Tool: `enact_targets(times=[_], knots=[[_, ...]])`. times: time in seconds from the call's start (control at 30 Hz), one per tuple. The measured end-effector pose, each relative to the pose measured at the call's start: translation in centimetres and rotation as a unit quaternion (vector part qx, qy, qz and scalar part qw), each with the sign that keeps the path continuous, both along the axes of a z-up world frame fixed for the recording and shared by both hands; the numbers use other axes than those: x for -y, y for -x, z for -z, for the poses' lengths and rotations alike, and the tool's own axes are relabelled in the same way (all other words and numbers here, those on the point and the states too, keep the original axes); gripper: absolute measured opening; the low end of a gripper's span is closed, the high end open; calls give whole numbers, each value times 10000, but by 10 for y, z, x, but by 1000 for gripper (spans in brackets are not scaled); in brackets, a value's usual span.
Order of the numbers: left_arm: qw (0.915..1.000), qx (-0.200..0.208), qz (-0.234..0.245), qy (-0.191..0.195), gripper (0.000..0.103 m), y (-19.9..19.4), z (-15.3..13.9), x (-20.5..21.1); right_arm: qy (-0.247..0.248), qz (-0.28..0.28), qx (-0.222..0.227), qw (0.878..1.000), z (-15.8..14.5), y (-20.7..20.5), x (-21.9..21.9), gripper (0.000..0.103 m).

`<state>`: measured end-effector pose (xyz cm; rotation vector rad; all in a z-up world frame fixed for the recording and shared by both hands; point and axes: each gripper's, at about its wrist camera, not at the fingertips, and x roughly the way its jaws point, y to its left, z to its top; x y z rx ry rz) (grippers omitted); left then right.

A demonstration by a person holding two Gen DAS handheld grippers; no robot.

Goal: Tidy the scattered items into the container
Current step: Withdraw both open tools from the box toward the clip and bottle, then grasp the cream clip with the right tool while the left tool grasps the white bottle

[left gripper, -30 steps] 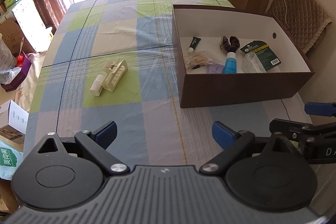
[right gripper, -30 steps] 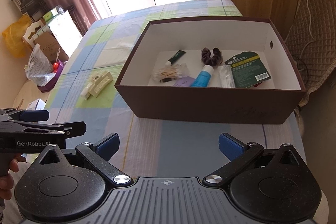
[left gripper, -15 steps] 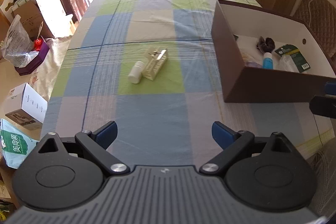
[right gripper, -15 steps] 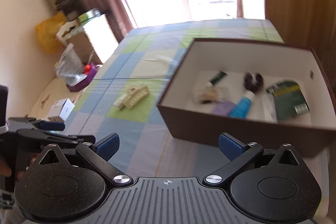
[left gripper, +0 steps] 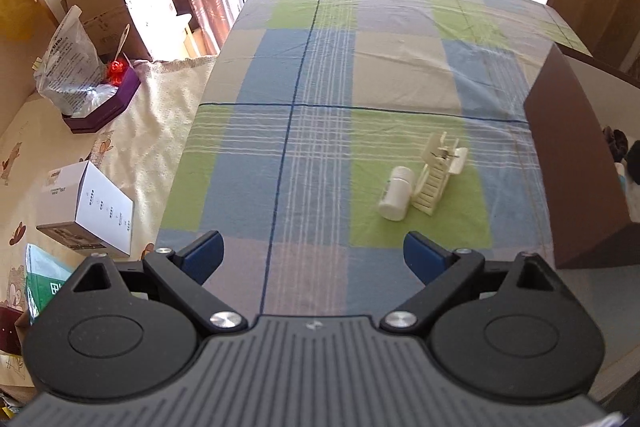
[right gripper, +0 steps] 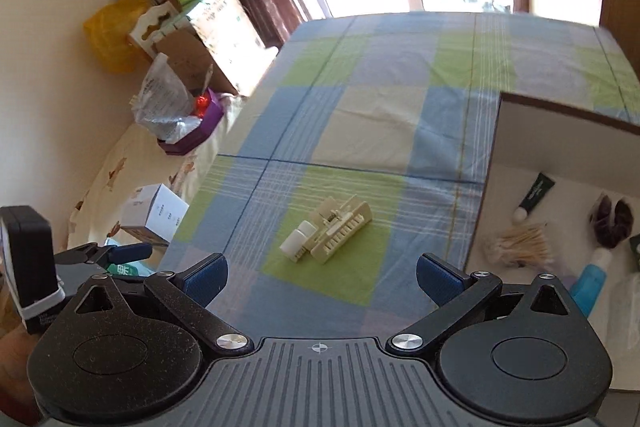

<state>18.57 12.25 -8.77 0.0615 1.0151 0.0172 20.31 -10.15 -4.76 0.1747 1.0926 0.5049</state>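
Note:
A small white bottle (left gripper: 395, 197) (right gripper: 296, 240) lies on a green patch of the checked cloth, touching a cream hair claw clip (left gripper: 438, 173) (right gripper: 341, 228). The brown box (left gripper: 576, 163) (right gripper: 486, 183) with white walls stands to their right. It holds a dark tube (right gripper: 534, 193), cotton swabs (right gripper: 520, 245), a dark scrunchie (right gripper: 610, 221) and a blue bottle (right gripper: 588, 281). My left gripper (left gripper: 314, 255) hovers open, short of the bottle and clip. The right gripper (right gripper: 322, 279) is open too, above the cloth just in front of the same pair. Both are empty.
The checked cloth (left gripper: 340, 75) covers the table up to the window. Left of the table sit a white carton (left gripper: 86, 213), a purple box with a plastic bag (left gripper: 80, 83) and cardboard boxes (right gripper: 200, 39). The left gripper's fingers (right gripper: 130, 251) show at the right view's left edge.
Both grippers have swung left, away from the box. The bottle and clip now lie nearer the middle of both views, and the box has slid to the right edge. Jaws stayed open.

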Motion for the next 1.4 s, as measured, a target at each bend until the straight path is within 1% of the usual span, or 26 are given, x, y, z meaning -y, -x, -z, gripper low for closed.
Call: enact_targets(times=[0.1, 0.23, 0.33, 0.47, 0.5, 0.53, 0.57, 0.63, 0.67, 0.7, 0.77, 0.8, 0.83, 0.9, 0.93, 0.97, 1.1, 1.13, 1.2, 1.3, 1.33, 1.4], knots=[[10000, 21, 28, -21, 95, -22, 8, -8, -116, 351, -576, 9977, 26, -31, -11, 103], [9999, -27, 42, -109, 95, -41, 20, -15, -145, 794, -1062, 9911, 55, -62, -23, 103], [9999, -56, -5, -100, 95, -52, 31, -23, -198, 1141, -1272, 9851, 74, -81, -24, 103], [9998, -149, -114, -82, 95, -63, 46, -35, -216, 1354, -1307, 9819, 95, -99, -30, 103], [9997, -177, -134, -84, 95, -66, 49, -38, -205, 1380, -1308, 9815, 100, -102, -32, 89], [9997, -194, -142, -91, 95, -67, 52, -40, -194, 1406, -1308, 9812, 105, -105, -35, 80], [9996, -211, -142, -93, 95, -68, 55, -42, -206, 1454, -1363, 9797, 112, -108, -37, 77], [9996, -239, -141, -90, 95, -68, 59, -45, -193, 1550, -1408, 9776, 123, -110, -39, 77], [9996, -240, -140, -82, 95, -68, 60, -46, -153, 1577, -1392, 9775, 127, -110, -40, 67], [9996, -237, -136, -66, 95, -67, 61, -47, -230, 1560, -1373, 9779, 130, -107, -40, 56], [9997, -226, -105, -23, 94, -65, 63, -49, -249, 1558, -1352, 9782, 128, -100, -38, 51], [9997, -217, -64, 2, 94, -64, 63, -48, -209, 1536, -1328, 9790, 127, -94, -37, 45], [9998, -209, -18, 28, 92, -63, 63, -48, -159, 1504, -1299, 9799, 126, -88, -36, 41], [9996, -214, 104, 130, 87, -61, 64, -46, -59, 1440, -1240, 9818, 123, -75, -34, 41], [9993, -205, 208, 217, 82, -60, 64, -44, -8, 1407, -1211, 9826, 122, -69, -33, 41], [9988, -193, 325, 316, 77, -58, 63, -41, 42, 1375, -1181, 9834, 121, -62, -32, 41], [9943, -111, 890, 572, 68, -59, 61, -24, 243, 1246, -1063, 9862, 116, -37, -27, 41], [9924, -99, 1050, 627, 66, -60, 61, -19, 293, 1214, -1034, 9868, 114, -31, -26, 41], [9878, -87, 1371, 738, 65, -64, 62, -8, 394, 1148, -974, 9878, 112, -18, -24, 41], [9788, -151, 1869, 818, 62, -72, 65, 12, 436, 1099, -925, 9887, 112, -6, -21, 41], [9762, -190, 2004, 802, 60, -74, 68, 17, 443, 1088, -927, 9887, 112, -3, -19, 41], [9719, -291, 2221, 723, 53, -78, 75, 29, 463, 1044, -934, 9891, 111, 4, -15, 41]])
